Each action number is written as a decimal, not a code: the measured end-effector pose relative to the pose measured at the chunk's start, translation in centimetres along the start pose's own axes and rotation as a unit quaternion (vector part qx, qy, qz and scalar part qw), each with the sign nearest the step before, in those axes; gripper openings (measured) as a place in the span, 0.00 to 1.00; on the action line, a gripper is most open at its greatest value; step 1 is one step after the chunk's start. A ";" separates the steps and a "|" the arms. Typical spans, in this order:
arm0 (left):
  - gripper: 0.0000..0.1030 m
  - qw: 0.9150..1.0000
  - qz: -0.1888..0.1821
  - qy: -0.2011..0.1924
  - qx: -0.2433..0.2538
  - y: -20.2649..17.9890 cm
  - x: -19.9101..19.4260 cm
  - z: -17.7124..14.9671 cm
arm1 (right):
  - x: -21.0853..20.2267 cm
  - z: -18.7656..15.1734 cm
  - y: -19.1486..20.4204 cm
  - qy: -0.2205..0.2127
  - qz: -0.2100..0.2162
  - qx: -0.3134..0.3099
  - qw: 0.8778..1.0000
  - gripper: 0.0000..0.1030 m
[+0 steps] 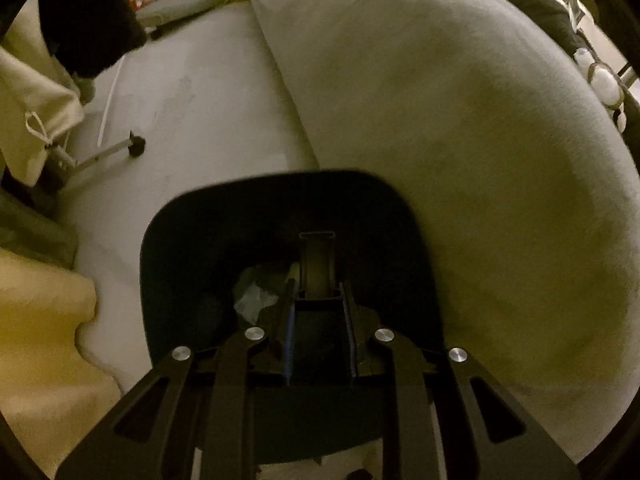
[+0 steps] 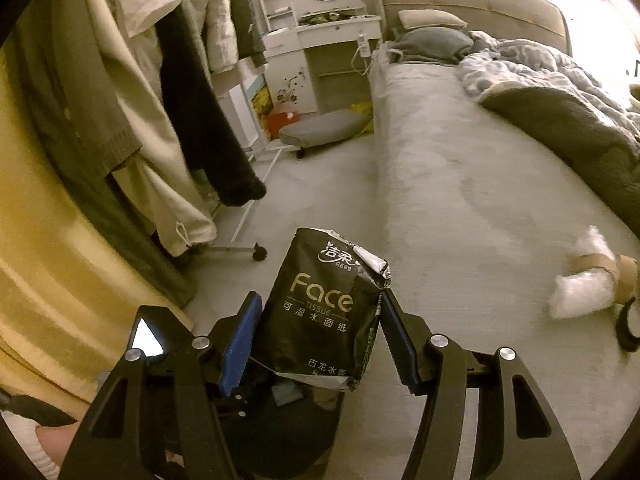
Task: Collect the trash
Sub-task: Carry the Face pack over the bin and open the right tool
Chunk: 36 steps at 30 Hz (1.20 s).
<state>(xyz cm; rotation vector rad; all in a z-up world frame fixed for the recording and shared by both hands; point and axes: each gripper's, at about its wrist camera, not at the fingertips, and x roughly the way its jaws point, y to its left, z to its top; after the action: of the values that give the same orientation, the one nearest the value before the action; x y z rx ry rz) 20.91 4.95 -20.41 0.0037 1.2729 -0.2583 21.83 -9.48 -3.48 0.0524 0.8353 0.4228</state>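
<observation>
Here the tissue packet (image 2: 326, 308), black, crumpled, torn open at its top and lettered "Face", stands between the blue pads of the right claw (image 2: 320, 334), which grasps it above the floor (image 2: 328, 184). The left claw (image 1: 318, 296) clenches the rim of a dark bin (image 1: 280, 208) holding crumpled paper (image 1: 254, 294). The bed (image 2: 460, 152) lies alongside.

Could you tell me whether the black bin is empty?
Not empty: the left wrist view shows crumpled pale trash lying inside the black bin.
</observation>
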 end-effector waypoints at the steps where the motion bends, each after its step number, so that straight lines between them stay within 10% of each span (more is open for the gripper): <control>1: 0.21 1.000 0.002 0.004 0.001 0.2 0.2 -0.3 | 0.1 0.0 0.2 0.001 0.001 -0.002 1.000 0.59; 5: 0.21 1.000 0.008 0.027 -0.004 1.1 1.0 -1.0 | 1.0 0.0 1.4 0.009 0.009 -0.008 1.000 0.59; 18: 0.69 1.000 0.026 0.000 -0.018 4.2 -1.7 -1.4 | 5.2 -0.9 4.0 0.056 0.018 -0.026 0.998 0.59; 36: 0.61 0.988 0.021 -0.148 -0.044 8.5 -11.2 -1.3 | 13.6 -6.4 6.2 0.184 0.018 -0.033 0.982 0.59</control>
<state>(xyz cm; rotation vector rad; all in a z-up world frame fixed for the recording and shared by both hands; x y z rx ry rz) 18.29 15.49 -11.40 -0.0796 0.9869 -0.1590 23.11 0.63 -16.13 -0.0736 1.1845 0.5024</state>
